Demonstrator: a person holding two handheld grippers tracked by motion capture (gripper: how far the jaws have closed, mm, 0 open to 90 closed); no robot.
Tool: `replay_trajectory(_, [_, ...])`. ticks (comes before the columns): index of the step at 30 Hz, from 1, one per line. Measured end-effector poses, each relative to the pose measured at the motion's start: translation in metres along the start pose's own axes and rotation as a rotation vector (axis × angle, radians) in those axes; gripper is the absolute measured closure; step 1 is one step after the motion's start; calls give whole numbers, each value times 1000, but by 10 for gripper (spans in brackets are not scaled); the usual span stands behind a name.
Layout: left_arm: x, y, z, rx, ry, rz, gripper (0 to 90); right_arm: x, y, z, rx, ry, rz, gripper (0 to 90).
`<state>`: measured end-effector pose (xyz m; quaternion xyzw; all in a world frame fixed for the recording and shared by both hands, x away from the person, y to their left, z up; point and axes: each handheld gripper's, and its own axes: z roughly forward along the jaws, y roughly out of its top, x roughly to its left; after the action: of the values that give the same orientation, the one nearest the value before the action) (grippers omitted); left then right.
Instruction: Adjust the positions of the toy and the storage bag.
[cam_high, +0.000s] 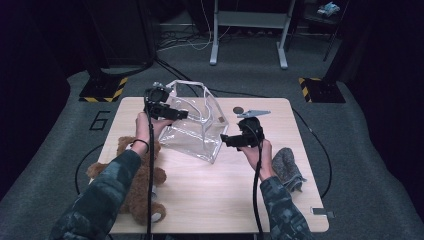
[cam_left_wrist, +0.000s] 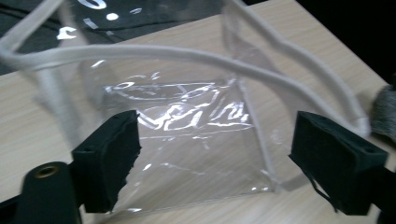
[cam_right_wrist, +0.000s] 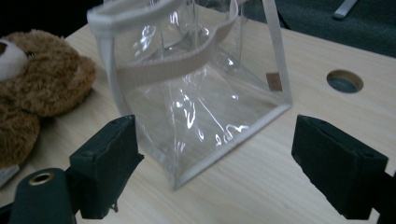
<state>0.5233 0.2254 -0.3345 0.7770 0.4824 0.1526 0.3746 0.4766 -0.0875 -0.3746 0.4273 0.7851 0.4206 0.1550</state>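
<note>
Clear bag (cam_high: 195, 125) upright on table (cam_high: 210, 190), teddy (cam_high: 135, 180) at its left. L gripper (cam_left_wrist: 215, 154) jaws apart, nothing clamped; R gripper (cam_right_wrist: 215, 163) jaws wide too, just off bag's corner.

**Bag in the middle, room at the front**

The clear bag (cam_high: 196, 122) stood mid-table between both claws. A teddy bear (cam_high: 134, 182) crowded the left edge, a grey cloth (cam_high: 287, 167) the right. The near table (cam_high: 210, 200) lay open.
</note>
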Motion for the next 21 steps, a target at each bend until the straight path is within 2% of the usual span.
replay_trajectory(2, [10, -4, -1, 9, 27, -33, 125, 0, 13, 2, -6, 15, 15, 152])
replay_trajectory(6, [26, -10, -3, -8, 58, -95, 80, 0, 35, 7, -40, 29, 55, 206])
replay_trajectory(8, [29, -10, -3, 0, 63, -85, 65, 1, 41, 9, -50, 35, 70, 223])
replay_trajectory(9, [31, -11, -4, -3, 65, -98, 60, 4, 50, 13, -54, 40, 73, 248])
replay_trajectory(11, [32, -12, -5, -4, 72, -86, 36, 8, 59, 19, -49, 36, 63, 291])
replay_trajectory(13, [32, -12, -6, 6, 90, -77, 9, 12, 64, 26, -25, 31, 54, 363])
replay_trajectory(16, [34, -13, -7, 22, 77, -60, 0, 17, 67, 37, 18, 8, 34, 491])
replay_trajectory(18, [35, -15, -8, 4, 80, -63, 0, 19, 67, 43, 42, 5, 20, 577])
replay_trajectory(20, [37, -17, -9, -15, 83, -66, 0, 20, 67, 47, 58, -18, 6, 679])
replay_trajectory(21, [38, -17, -9, -20, 85, -76, 0, 20, 66, 47, 66, -19, 17, 736])
